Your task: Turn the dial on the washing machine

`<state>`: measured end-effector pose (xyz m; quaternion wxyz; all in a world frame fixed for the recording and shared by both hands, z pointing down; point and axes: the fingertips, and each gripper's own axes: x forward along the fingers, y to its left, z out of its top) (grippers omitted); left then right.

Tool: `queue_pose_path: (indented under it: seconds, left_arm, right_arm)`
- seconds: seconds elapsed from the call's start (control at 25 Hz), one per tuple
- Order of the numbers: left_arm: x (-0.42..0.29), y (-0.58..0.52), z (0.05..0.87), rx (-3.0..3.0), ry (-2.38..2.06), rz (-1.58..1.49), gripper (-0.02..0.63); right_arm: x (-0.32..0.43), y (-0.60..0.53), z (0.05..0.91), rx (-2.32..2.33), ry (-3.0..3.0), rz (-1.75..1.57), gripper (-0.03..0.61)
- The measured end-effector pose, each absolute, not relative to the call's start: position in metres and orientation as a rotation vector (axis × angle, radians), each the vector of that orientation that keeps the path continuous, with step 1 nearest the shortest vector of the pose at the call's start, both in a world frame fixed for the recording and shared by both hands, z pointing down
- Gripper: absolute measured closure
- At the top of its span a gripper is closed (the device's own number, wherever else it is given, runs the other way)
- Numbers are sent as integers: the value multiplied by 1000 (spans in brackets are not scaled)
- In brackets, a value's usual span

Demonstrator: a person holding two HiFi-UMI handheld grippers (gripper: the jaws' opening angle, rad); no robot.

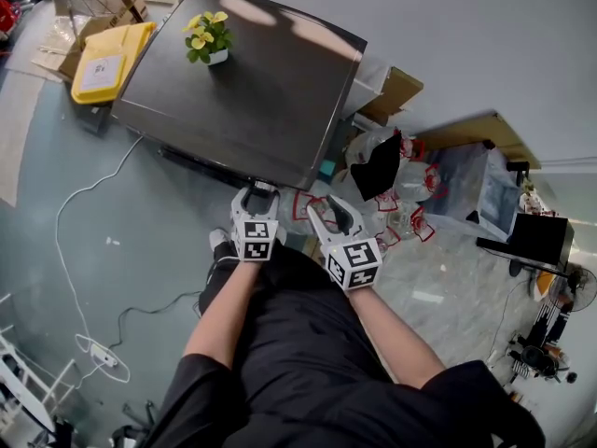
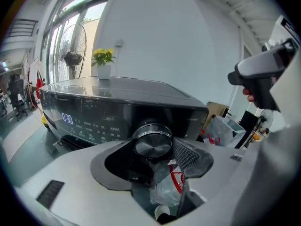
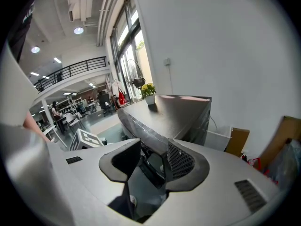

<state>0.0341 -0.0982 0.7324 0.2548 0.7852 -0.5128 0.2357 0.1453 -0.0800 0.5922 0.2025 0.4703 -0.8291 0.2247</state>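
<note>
Left gripper view looks straight at the left gripper (image 2: 154, 157), which is clamped on the round metal dial (image 2: 153, 142) of the washing machine (image 2: 117, 109). The dial fills the gap between the jaws, with the ribbed pad (image 2: 186, 153) against its right edge and the dark left jaw against its left edge. The dial sits on the dark front panel, toward the panel's right end. Further left on that panel a lit display (image 2: 67, 118) reads 0:30 beside rows of small labels. A potted plant (image 2: 103, 60) with yellow flowers stands on the machine's flat top, near its far edge. Under the jaws lie crumpled plastic bags (image 2: 165, 185) with red print. In the right gripper view the right gripper (image 3: 153, 163) has its jaws apart with nothing between them, and the machine's front corner shows beyond the gap. The head view shows both grippers side by side at the machine's front edge. The left one reaches the front panel, and the right one is just beside it, short of the machine. A yellow case (image 1: 110, 59) lies on the floor by the machine's far left corner, and a white cable (image 1: 79, 203) runs across the floor on the left.
</note>
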Motion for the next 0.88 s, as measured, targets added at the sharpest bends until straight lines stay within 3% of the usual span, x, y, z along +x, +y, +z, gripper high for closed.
queue_pose_path:
  seconds: [0.52,0.88]
  left_arm:
    - [35,-97,732,2194,-1421,732,356]
    - [36,-99,728,2152,-1323,482,348]
  right_arm:
    - [148,-84,593,1357,-2309,690,410]
    - [145,-89,596,1333,-2309,683,410]
